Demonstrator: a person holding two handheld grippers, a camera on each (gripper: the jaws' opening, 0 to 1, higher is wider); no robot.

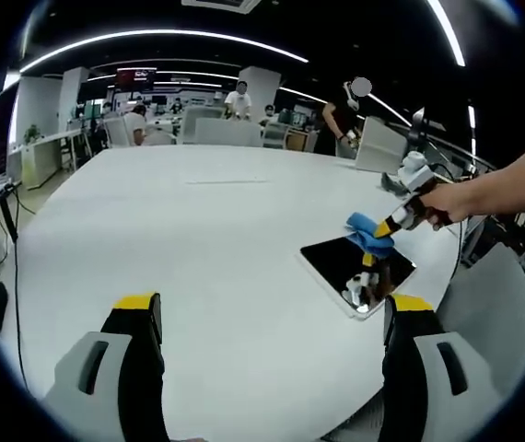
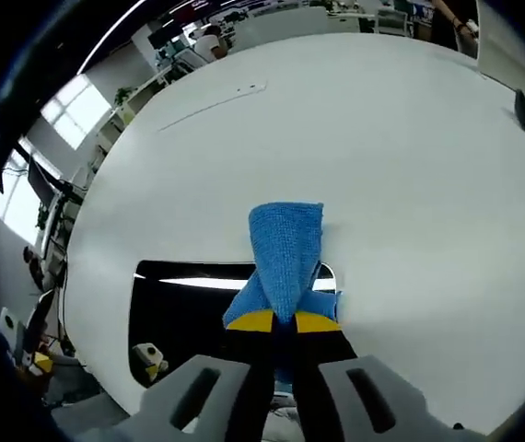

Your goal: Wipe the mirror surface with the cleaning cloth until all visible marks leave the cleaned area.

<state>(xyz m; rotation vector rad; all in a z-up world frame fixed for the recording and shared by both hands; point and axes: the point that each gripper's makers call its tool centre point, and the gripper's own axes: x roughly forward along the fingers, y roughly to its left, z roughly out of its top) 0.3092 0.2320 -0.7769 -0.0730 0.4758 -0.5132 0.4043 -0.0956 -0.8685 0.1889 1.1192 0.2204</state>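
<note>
Right gripper (image 2: 284, 322) pinches the soft, limp cloth (image 2: 285, 253) over the fragile mirror (image 2: 184, 318) near the surface's edge; left gripper (image 1: 272, 318) hangs spread.

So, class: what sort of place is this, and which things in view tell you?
Probably an open-plan office or lab: a big white table, desks with seated people behind it, and long ceiling strip lights.

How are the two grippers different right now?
The right gripper is shut on the blue cloth; the left gripper is open and holds nothing. The right gripper is over the mirror; the left gripper sits back over the bare white table. Both have yellow-tipped black jaws.
</note>
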